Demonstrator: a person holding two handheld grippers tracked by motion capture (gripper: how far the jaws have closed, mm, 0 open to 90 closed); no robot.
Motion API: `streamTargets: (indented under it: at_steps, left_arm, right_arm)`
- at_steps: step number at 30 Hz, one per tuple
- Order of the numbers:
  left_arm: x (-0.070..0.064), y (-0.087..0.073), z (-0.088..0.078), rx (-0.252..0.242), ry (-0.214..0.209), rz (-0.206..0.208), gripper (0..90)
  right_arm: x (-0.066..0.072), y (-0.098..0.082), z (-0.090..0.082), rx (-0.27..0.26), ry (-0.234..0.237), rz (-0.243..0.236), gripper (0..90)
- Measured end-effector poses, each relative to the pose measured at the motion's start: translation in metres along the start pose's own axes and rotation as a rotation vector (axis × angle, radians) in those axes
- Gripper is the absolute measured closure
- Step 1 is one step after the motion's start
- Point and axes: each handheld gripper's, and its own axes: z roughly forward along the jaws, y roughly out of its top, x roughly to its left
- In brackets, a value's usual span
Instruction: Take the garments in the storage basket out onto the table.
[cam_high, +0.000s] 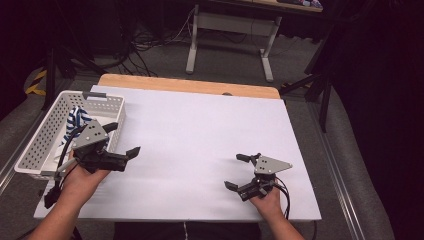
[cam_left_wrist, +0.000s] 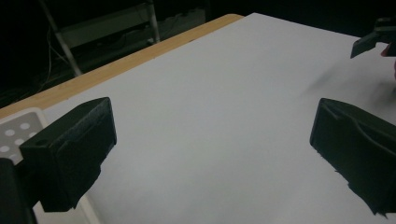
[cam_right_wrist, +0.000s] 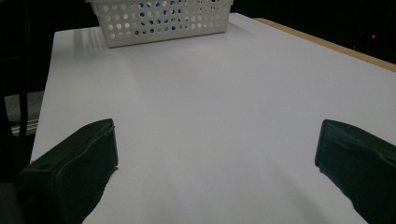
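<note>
Dark floor strewn with cables surrounds a white-topped table (cam_high: 210, 130) whose wooden far edge shows beyond the white sheet. At the table's left edge, toward the far corner, sits a white perforated basket (cam_high: 37, 145), and inside it lies a blue-and-white striped cloth (cam_high: 76, 120), bunched up against the far end (its weave is too small to make out). From the right claw's own view the blue shows through the basket's holes.

Just beside the basket's near right side, the left claw (cam_high: 125, 139) hangs above the table with its jaws spread wide and nothing between them. It is the nearer of the two to the cloth.

The cloth looks soft and light, so it should crumple and drape rather than keep a shape; it is neither fragile nor slippery, by my judgement. A pinch on a raised fold at the top of the bunch seems the best hold, lifted straight up to clear the basket wall.

Near the table's near right corner, the right claw (cam_high: 235, 171) rests low, jaws likewise apart and empty, well apart from the basket.
</note>
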Motion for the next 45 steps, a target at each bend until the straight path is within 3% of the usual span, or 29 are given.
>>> streamTargets:
  at_steps: [6,9,20,25,40,45]
  left_arm:
    - [0.01,0.003,-0.008,0.007,-0.01,0.003,1.2]
    - [0.014,0.004,-0.011,0.025,0.011,0.016,1.4]
    - [0.035,0.004,-0.021,0.047,0.076,-0.007,3.6]
    - [0.044,0.003,-0.024,0.077,0.127,0.002,3.6]
    - [0.077,-0.01,-0.034,0.092,0.197,-0.078,3.0]
    - [0.088,-0.014,-0.037,0.089,0.238,-0.135,3.3]
  right_arm:
    - [0.0,0.0,0.0,0.002,0.001,0.0,0.1]
    - [0.0,0.0,0.0,0.001,0.001,0.0,0.1]
    - [0.0,0.0,0.0,0.003,0.001,0.001,0.1]
    - [0.0,0.0,0.001,0.003,0.002,0.001,0.1]
    - [0.0,0.0,0.001,0.004,0.001,0.001,0.1]
    - [0.0,0.0,0.001,0.004,0.002,0.001,0.1]
